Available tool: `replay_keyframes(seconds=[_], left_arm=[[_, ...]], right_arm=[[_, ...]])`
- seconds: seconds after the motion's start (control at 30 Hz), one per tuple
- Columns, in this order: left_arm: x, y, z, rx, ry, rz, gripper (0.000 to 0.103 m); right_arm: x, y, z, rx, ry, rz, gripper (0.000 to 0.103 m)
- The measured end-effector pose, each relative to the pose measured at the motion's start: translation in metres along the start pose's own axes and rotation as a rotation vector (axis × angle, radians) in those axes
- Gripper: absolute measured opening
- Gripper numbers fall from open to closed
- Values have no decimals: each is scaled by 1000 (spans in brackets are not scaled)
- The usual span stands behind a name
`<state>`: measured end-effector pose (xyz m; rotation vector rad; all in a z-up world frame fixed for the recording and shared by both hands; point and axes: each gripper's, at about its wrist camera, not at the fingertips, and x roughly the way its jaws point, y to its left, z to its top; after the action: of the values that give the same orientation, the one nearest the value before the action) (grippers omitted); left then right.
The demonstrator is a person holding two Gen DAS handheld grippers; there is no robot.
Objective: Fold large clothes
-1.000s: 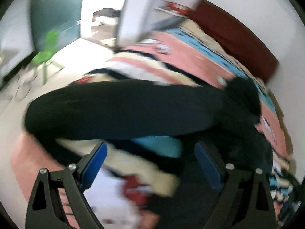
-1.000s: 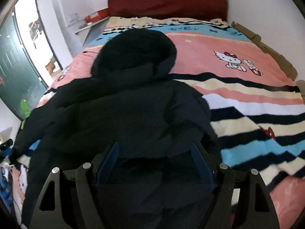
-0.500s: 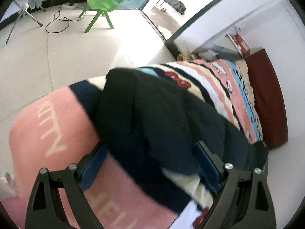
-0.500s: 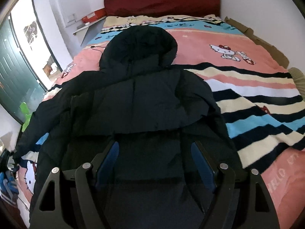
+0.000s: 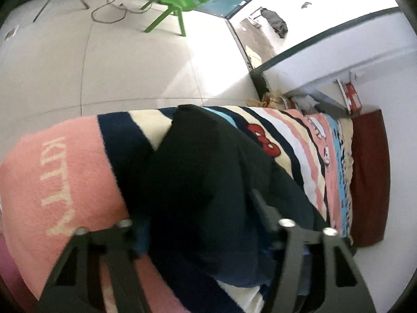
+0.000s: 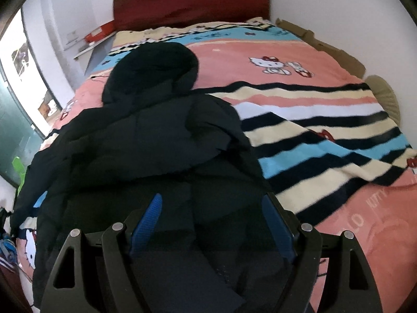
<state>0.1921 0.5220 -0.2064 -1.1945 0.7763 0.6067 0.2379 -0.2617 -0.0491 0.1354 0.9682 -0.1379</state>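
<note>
The black coat point(image 6: 146, 140) lies spread on the bed point(image 6: 299, 83) for folding — the left claw point(image 5: 200, 224) has just been closing around its sleeve point(image 5: 198, 172), the right claw point(image 6: 211, 224) hovers wide over the hem.

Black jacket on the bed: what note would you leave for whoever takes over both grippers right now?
Left gripper: jaws have just been closing and now pinch the sleeve at the edge of the blanket.
Right gripper: open, above the lower part of the jacket, holding nothing.
Jacket lies spread out, hood toward the headboard.
Left: fold sleeve in, then the body.
</note>
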Motion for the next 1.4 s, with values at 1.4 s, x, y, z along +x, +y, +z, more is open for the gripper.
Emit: replay_keyframes(seconds=[1.4], left_arm=[[-190, -303, -248, 703, -119, -346, 17]], right_arm=[[-24, -149, -35, 83, -91, 55, 79]])
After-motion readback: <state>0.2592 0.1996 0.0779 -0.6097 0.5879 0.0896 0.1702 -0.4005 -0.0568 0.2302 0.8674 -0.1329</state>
